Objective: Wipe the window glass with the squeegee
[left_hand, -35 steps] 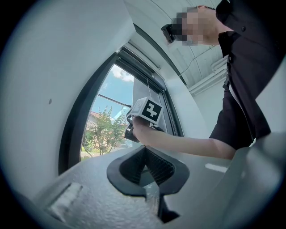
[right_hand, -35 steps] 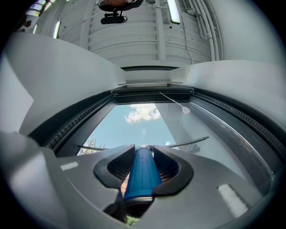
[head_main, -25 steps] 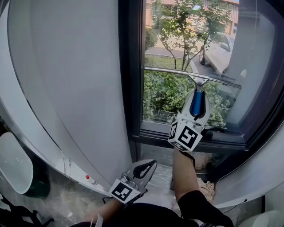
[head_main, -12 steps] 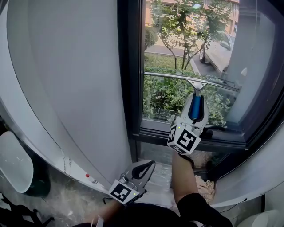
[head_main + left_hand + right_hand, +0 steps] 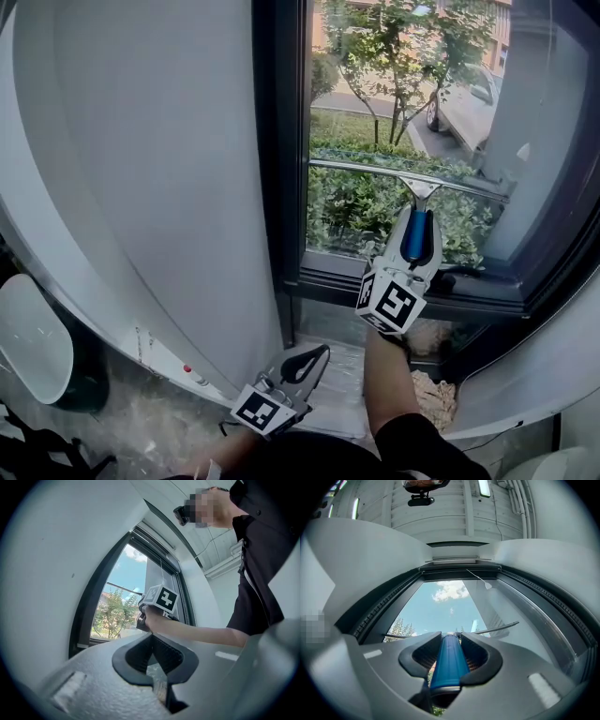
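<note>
Squeegee (image 5: 375, 170) in right claw (image 5: 418, 223) (against glass (image 5: 375, 103))

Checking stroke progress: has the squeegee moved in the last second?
Yes. The squeegee has slid downward, closer to the window's bottom frame.

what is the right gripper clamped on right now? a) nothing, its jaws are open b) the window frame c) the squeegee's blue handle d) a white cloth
C: in the right gripper view the right gripper has its jaws closed on the blue handle of the squeegee, and the head view shows the blade lying across the window glass.
</note>
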Motion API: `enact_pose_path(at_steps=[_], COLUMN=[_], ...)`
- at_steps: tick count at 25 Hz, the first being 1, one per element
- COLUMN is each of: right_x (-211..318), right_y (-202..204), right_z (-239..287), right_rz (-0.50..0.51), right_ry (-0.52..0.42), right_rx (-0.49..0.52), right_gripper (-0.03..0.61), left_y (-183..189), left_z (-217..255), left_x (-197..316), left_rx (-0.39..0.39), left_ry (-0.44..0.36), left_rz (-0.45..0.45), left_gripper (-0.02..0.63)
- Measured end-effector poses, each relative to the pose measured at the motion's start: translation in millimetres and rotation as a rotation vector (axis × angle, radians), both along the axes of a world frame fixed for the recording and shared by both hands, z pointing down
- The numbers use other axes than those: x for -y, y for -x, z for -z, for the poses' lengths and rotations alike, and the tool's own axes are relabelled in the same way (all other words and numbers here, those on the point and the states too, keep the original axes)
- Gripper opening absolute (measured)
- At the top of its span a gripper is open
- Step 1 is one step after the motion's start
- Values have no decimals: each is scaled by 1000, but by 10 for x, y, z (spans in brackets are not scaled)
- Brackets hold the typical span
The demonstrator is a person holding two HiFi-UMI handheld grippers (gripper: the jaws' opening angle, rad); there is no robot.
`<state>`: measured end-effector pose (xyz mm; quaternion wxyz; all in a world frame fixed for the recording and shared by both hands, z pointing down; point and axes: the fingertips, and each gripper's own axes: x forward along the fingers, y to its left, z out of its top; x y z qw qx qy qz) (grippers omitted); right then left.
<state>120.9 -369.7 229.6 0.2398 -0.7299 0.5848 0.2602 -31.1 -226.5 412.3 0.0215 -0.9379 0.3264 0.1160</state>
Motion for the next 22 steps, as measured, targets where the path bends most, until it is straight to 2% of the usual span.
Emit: enact_pose_path(at_steps=[16, 22], right_x=[-10, -5], right_y=[13, 30], right_z=[-226, -304], right_rz=[2, 2], right_ry=[41, 53], right_rx=[-2, 10], right_gripper=[129, 129], left_y=[1, 3], left_z=[-16, -117], left_x=[17, -7], left_rx=[-16, 16], left_ry=[30, 31], left_rz=[-1, -6], left_gripper=[-1, 0])
